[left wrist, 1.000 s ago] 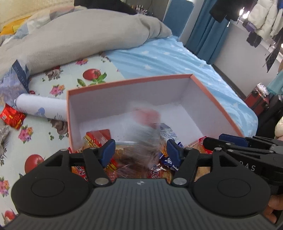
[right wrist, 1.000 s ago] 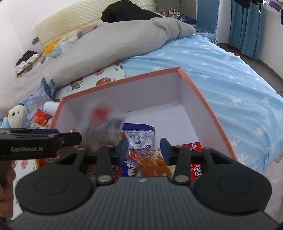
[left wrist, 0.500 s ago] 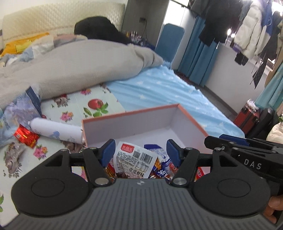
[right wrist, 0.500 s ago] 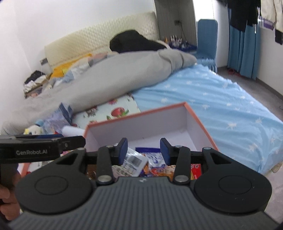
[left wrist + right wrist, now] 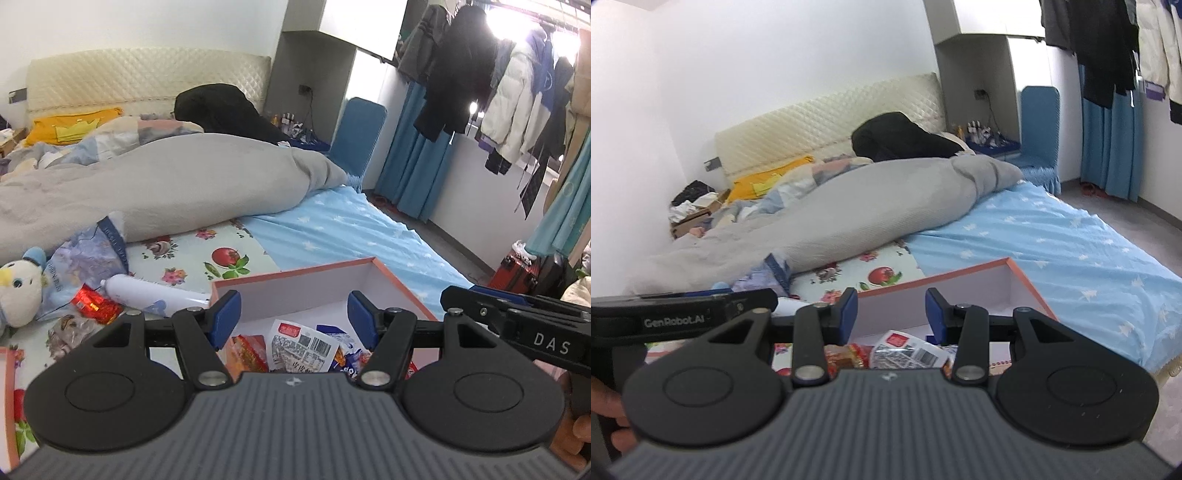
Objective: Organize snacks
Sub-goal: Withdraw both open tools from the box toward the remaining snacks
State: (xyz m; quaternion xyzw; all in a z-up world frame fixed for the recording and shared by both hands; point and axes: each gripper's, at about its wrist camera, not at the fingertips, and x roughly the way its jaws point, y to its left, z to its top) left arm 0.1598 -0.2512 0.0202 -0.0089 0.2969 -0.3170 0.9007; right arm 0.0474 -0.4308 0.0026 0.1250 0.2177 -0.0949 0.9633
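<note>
An orange-rimmed box (image 5: 295, 284) with white walls sits on the bed and holds several snack packets. A white packet with a barcode (image 5: 303, 347) lies on top, between a red-orange packet (image 5: 249, 352) and a blue one (image 5: 343, 354). My left gripper (image 5: 293, 314) hovers open above the box's near side, holding nothing. My right gripper (image 5: 891, 314) is open too, also above the box (image 5: 960, 291), and the white packet (image 5: 908, 350) lies below it. A loose red packet (image 5: 96, 304) and a clear packet (image 5: 68, 328) lie on the floral sheet to the left.
Left of the box lie a white tube (image 5: 147, 293), a bluish bag (image 5: 88, 254) and a plush toy (image 5: 18, 291). A grey duvet (image 5: 166, 184) fills the back of the bed. Blue starred sheet (image 5: 351, 236) lies to the right. An orange edge (image 5: 9, 406) shows at far left.
Both grippers rose and drew back from the box, which now looks smaller and lower. The packet that was a blur between the left fingers now rests on the pile in the box.
</note>
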